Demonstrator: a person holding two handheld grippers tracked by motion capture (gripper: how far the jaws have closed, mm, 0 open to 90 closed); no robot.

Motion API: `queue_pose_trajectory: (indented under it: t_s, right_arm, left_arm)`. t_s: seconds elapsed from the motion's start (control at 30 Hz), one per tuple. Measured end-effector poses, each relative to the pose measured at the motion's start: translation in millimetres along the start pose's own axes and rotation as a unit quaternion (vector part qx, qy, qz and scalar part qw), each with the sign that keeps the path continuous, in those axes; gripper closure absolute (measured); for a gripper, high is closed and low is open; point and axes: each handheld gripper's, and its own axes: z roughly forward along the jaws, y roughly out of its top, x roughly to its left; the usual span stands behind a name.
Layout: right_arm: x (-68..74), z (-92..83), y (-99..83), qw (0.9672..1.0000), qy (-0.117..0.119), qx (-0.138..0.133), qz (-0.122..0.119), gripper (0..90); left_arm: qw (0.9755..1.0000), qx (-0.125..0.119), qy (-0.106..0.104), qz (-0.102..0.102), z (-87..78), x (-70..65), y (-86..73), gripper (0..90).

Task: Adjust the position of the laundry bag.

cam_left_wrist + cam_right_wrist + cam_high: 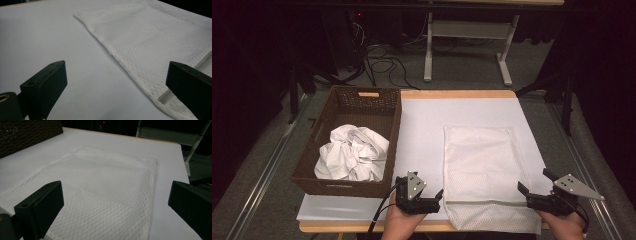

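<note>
A white mesh laundry bag point(484, 172) lies flat on the white table cover point(427, 120), filling the right half of the table from about the centre down to the near edge at 6 o'clock, with a grey zipper point(482, 202) running across it close to that near edge. The left gripper point(424, 197) sits at roughly 7 o'clock in the high view, just beside the bag's left edge, held in the person's left hand point(399, 222); its jaws stand spread wide with nothing between them. In the left gripper view the bag point(160, 45) stretches away toward 1 o'clock, and the zipper point(190, 75) runs in at 4 o'clock, close beside the right-hand jaw, though contact cannot be told. The right gripper point(534, 187) sits at about 5 o'clock in the high view, at the bag's right edge near the zipper's end, carried by the right hand point(564, 225); its jaws are likewise spread apart and hold nothing. In the right gripper view the bag point(100, 192) lies between and beyond the two jaws, its netting clear. At 9 o'clock on the table stands a brown woven basket point(337, 115) holding crumpled white cloth point(352, 152), well apart from both grippers.
</note>
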Motion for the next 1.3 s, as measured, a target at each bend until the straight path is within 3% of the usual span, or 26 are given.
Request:
queue_pose_trajectory:
  t_s: [0.53,0.87,0.97,1.17,1.3]
  right_arm:
    - [-6.3,0.0,-4.7,0.9999,0.008,-0.004,0.009,1.9]
    - [-9.2,-2.0,-5.2,0.9999,0.005,-0.008,0.014,8.1]
    - [-8.9,-3.0,-5.0,0.9999,0.008,-0.006,0.011,10.1]
    - [-7.4,-3.2,-6.8,0.9999,0.012,0.007,0.005,16.3]
    - [-8.6,-3.3,-9.5,0.9996,0.013,0.022,0.010,22.0]
  left_arm:
    - [1.0000,-0.003,-0.004,-0.008,-1.2,0.1,-0.1,6.3]
    - [0.9999,0.000,-0.009,-0.011,0.4,-0.6,-0.6,8.7]
    - [0.9997,0.009,-0.018,-0.010,1.1,-1.7,-0.3,12.6]
    - [0.9978,0.024,-0.060,-0.017,7.0,-8.9,0.5,18.2]
    - [0.9949,0.067,-0.075,-0.010,19.0,-15.7,-3.6,24.9]
